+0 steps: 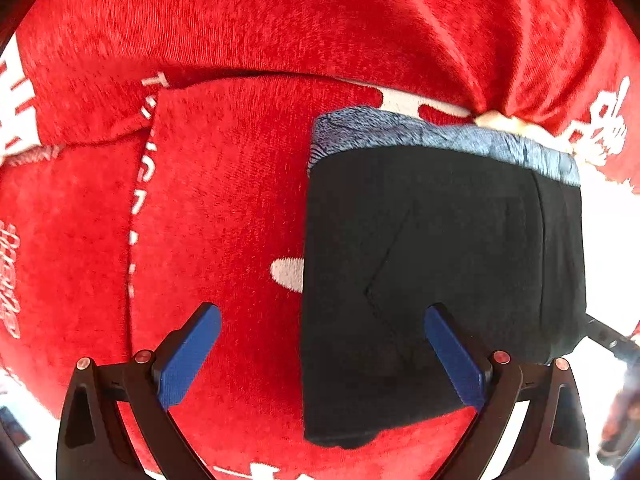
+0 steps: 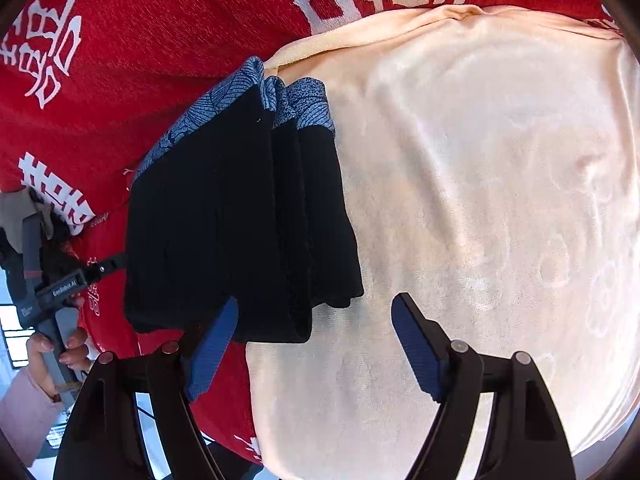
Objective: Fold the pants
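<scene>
The black pants lie folded into a compact rectangle on a red blanket, with a blue patterned waistband along the far edge. My left gripper hovers open over the near left edge of the fold, its right finger above the black cloth. In the right wrist view the folded pants show stacked layers and the same blue band. My right gripper stands open at their near right corner, holding nothing.
A cream towel covers the surface right of the pants. The red blanket bears white characters. A person's hand holds the other gripper's handle at the far left of the right wrist view.
</scene>
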`<state>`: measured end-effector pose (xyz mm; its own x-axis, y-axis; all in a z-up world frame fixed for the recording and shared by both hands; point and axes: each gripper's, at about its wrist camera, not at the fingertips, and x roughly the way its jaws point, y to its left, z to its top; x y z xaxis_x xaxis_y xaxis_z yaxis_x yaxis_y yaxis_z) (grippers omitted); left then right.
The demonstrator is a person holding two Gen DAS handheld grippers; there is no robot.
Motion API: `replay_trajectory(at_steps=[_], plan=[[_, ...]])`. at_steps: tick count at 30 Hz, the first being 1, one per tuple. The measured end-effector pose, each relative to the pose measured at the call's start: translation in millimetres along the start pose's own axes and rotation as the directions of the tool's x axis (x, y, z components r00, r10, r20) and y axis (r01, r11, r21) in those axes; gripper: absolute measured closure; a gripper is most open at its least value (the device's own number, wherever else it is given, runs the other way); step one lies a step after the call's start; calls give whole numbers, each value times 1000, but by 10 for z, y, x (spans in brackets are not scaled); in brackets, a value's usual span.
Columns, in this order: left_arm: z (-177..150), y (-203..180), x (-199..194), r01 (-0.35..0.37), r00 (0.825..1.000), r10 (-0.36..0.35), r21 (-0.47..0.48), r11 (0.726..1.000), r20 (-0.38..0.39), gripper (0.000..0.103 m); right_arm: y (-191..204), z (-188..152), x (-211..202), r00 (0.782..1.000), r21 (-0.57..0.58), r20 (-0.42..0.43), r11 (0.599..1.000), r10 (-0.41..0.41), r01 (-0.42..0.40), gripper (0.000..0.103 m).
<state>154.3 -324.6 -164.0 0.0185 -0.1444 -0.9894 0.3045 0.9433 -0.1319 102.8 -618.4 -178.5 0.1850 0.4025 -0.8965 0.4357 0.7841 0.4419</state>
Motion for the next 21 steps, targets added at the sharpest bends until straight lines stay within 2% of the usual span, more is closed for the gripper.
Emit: replay_trajectory(at_steps=[4,10,14,18,21], plan=[[80,69,89,67,997,-67,-3,998,-33,1,-81,102,24,999,23,-2,998,50,-50,21],[143,114,239,186,980,-184,18,982,-77,1,-169,305,126,990,31,-15,990,140,-139,21],[241,87,403,285,952,-282,12,958,-117,1,-217,440,263,988,29,-38,988,151,-150,21],[311,-14,512,318,943,-311,46,947,-118,1,-242,593,428,955,51,-65,957,288,-285,21],[362,-75,569,336,938,-329,54,940,-106,1,-231,660,561,946,41,-81,949,314,-312,21]])
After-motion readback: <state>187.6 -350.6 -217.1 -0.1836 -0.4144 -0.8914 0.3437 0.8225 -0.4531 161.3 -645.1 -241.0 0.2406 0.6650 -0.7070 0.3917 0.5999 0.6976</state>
